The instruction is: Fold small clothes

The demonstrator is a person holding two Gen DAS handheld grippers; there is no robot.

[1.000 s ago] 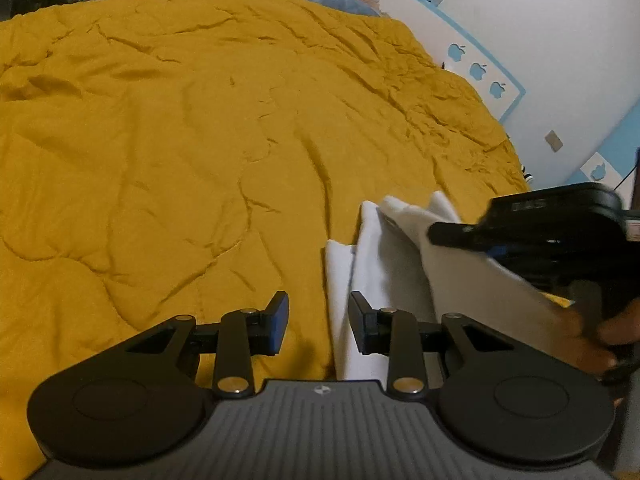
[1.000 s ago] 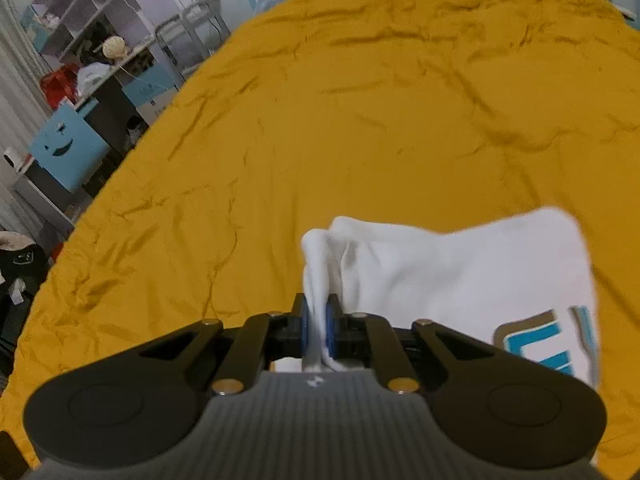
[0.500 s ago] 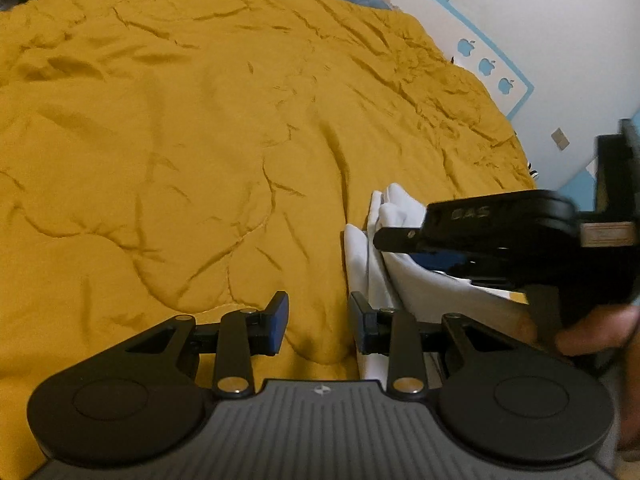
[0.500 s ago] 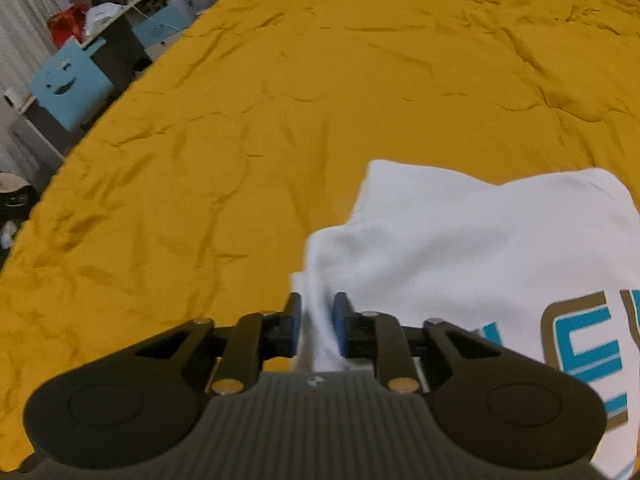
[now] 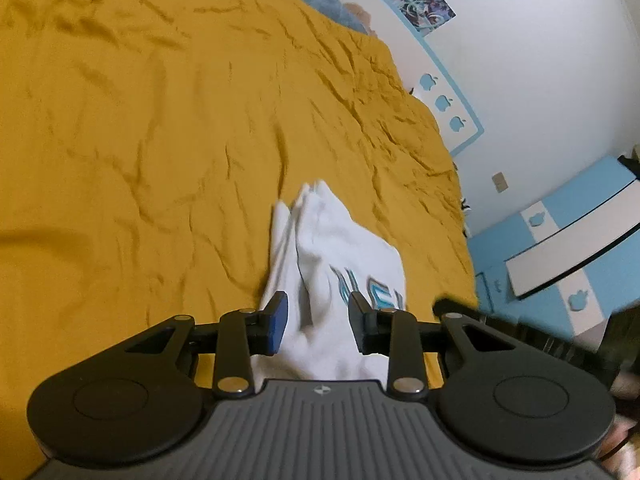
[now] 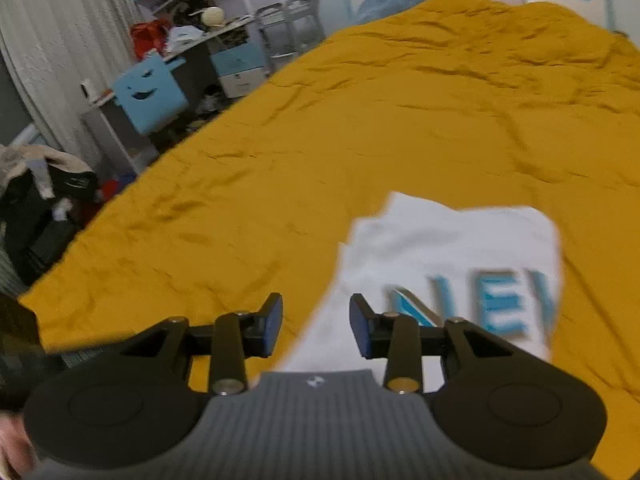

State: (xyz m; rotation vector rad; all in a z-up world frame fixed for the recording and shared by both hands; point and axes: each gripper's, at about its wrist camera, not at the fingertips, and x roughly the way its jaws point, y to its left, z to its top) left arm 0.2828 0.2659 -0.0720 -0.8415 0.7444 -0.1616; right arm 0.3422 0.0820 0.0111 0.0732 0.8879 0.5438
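Observation:
A small white garment (image 5: 332, 256) with blue lettering lies folded on the yellow bedspread (image 5: 140, 140). My left gripper (image 5: 317, 326) is open just above its near end, the cloth showing between the fingers. In the right wrist view the garment (image 6: 448, 256) lies flat with the blue print facing up. My right gripper (image 6: 316, 330) is open and empty above the garment's left edge.
The yellow bedspread (image 6: 400, 112) fills both views. A white wall with blue trim (image 5: 520, 80) and a blue and white cabinet (image 5: 560, 248) stand right of the bed. Cluttered shelves and a blue box (image 6: 150, 92) stand to the bed's left.
My right gripper has opened and let go of the white garment, which now lies flat. Both grippers have pulled back and lifted; the right gripper has left the left wrist view.

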